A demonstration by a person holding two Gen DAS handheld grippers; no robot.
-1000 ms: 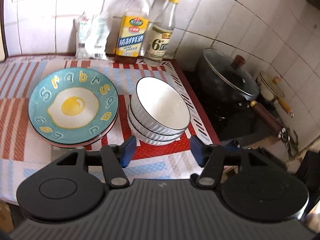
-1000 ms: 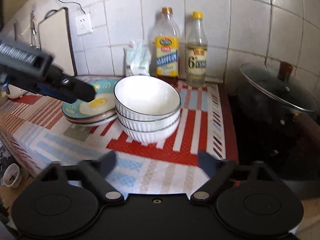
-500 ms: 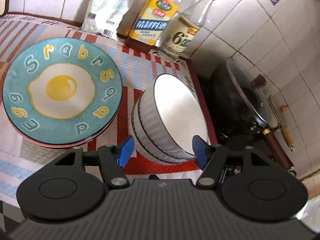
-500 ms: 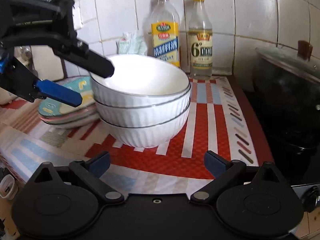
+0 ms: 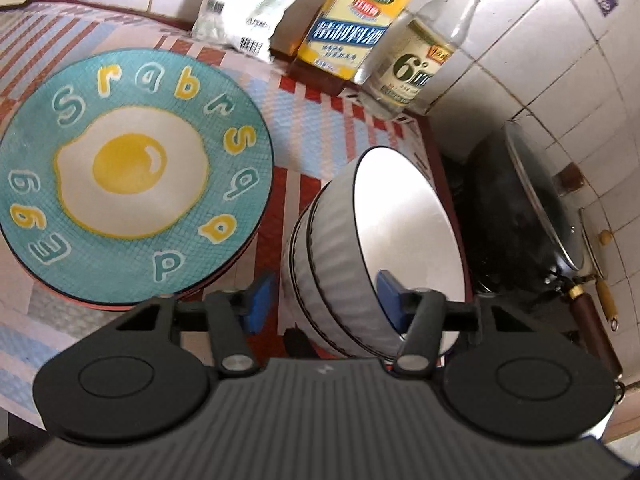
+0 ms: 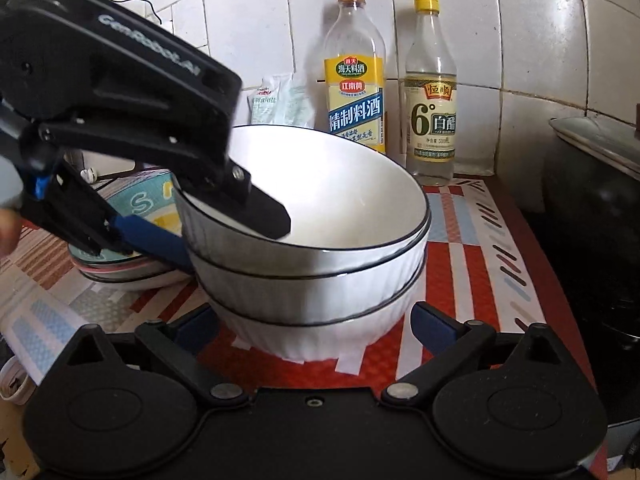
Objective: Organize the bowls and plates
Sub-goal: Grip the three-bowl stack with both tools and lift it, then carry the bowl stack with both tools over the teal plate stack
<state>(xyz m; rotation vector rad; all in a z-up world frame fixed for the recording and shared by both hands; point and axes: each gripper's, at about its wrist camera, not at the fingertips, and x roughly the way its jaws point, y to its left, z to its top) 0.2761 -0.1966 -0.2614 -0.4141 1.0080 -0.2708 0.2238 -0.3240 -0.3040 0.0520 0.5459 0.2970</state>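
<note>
Nearest the right wrist camera, the right gripper [image 6: 316, 326] is sitting low at the foot of the stack of bowls [image 6: 320, 256], its jaws spread wide on either side of the bottom bowl and not visibly pressing it. The stack is three white ribbed bowls, nested, standing on the striped cloth of the table [image 6: 472, 264].

Just above and to the left, the left gripper [image 6: 230, 236] is straddling the wall of the top bowl [image 6: 340, 200]: one finger is reaching inside over the rim, the other is lying against the ribbed outside. Its jaws have just been closing, with that wall between them, yet in the left wrist view the left gripper [image 5: 322, 296] is showing clear gaps beside the bowl wall, so it is not pinching yet (a grip about to land, by my reading).

Beside the bowls, the egg plate [image 5: 136, 172] is resting on top of a few other plates. Farther back, against the tiled wall, a packet [image 6: 280, 100] and two bottles [image 6: 354, 80] are standing, and a lidded wok [image 5: 532, 208] is sitting off to the right.

The step in hand looks like taking hold of the top bowl. Next, the left jaws need to finish closing on the rim, then lift straight so the lower bowls stay put; the right gripper seems placed to steady them.
</note>
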